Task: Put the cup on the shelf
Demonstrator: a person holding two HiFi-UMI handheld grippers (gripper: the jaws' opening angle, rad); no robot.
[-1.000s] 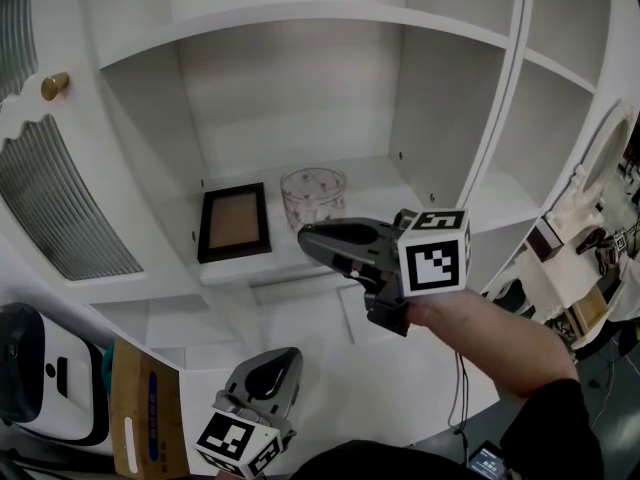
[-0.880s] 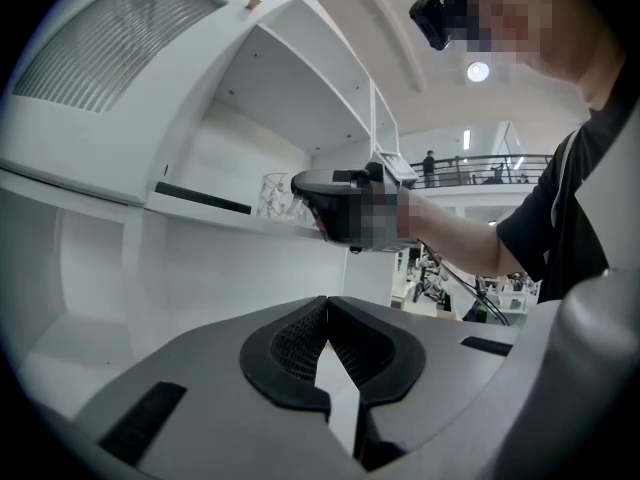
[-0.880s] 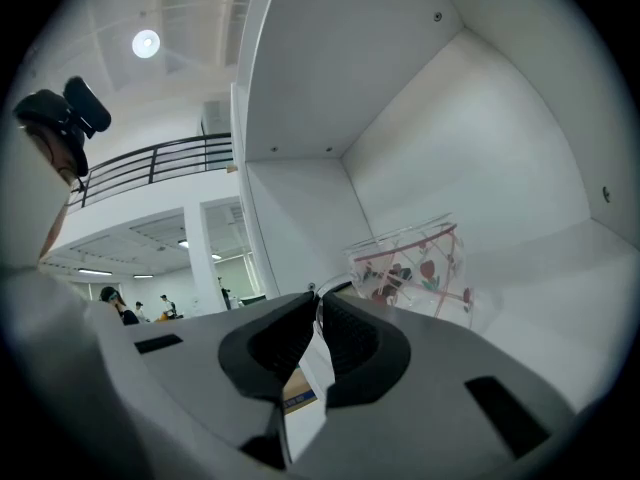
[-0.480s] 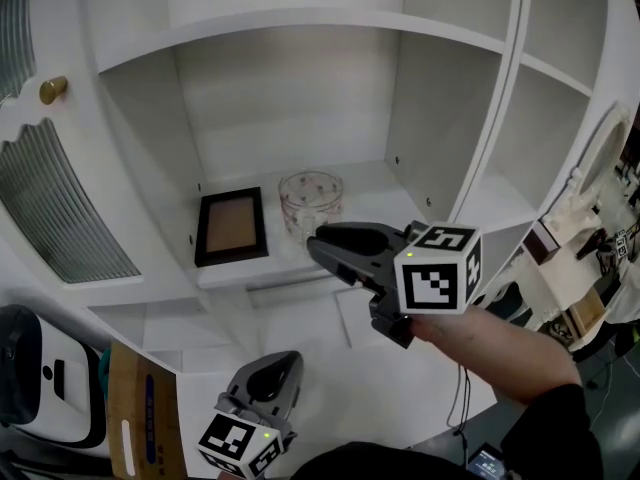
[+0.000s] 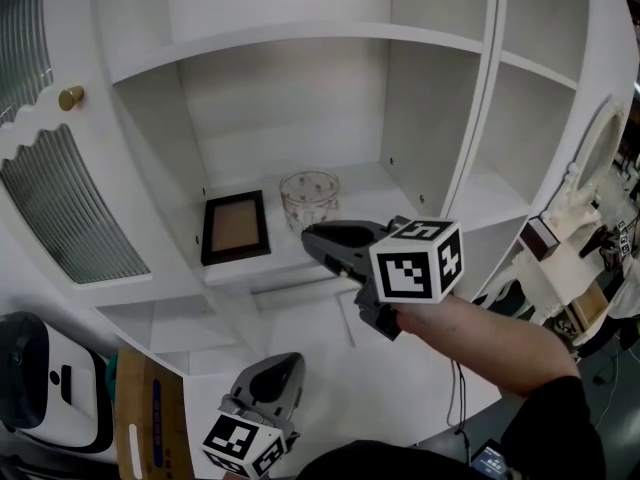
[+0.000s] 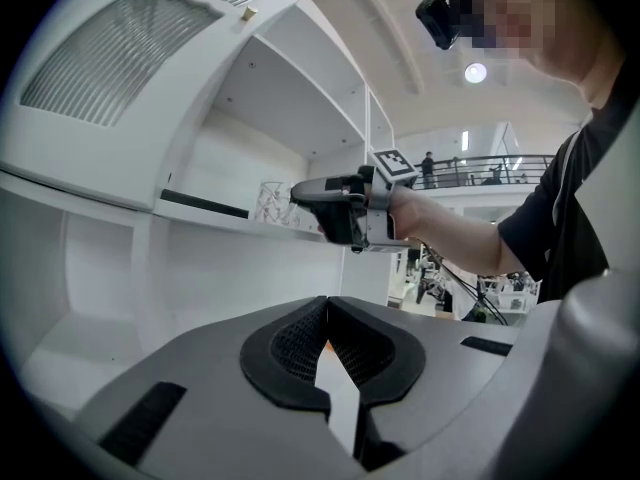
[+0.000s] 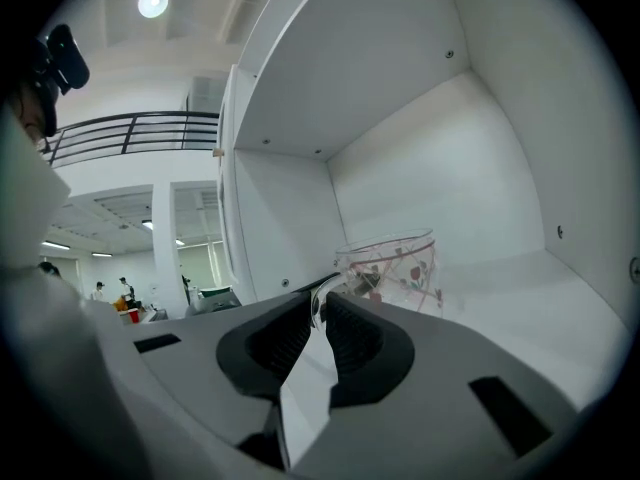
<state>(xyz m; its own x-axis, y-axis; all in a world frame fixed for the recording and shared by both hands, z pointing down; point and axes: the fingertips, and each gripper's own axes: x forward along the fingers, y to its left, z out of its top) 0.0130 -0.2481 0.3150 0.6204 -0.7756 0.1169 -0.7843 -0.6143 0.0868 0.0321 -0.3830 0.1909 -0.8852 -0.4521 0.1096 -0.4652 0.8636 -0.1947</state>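
- Glass cup (image 5: 309, 196), clear with a red flower print, stands upright on the white shelf (image 5: 410, 183), near the front edge and just right of the flat dark picture frame (image 5: 235, 226).
- On my right gripper (image 5: 312, 234) the jaws have just loosened from a tighter hold, then eased in a little. A narrow gap shows now, with the cup's handle (image 7: 322, 303) at the tips, and the pads seem not to press it.
- The cup has not shifted since a second ago, so I judge the placing is done. What remains is to draw straight back without hooking the handle.
- My left gripper (image 5: 288, 360) hangs low below the shelf, jaws together, empty.
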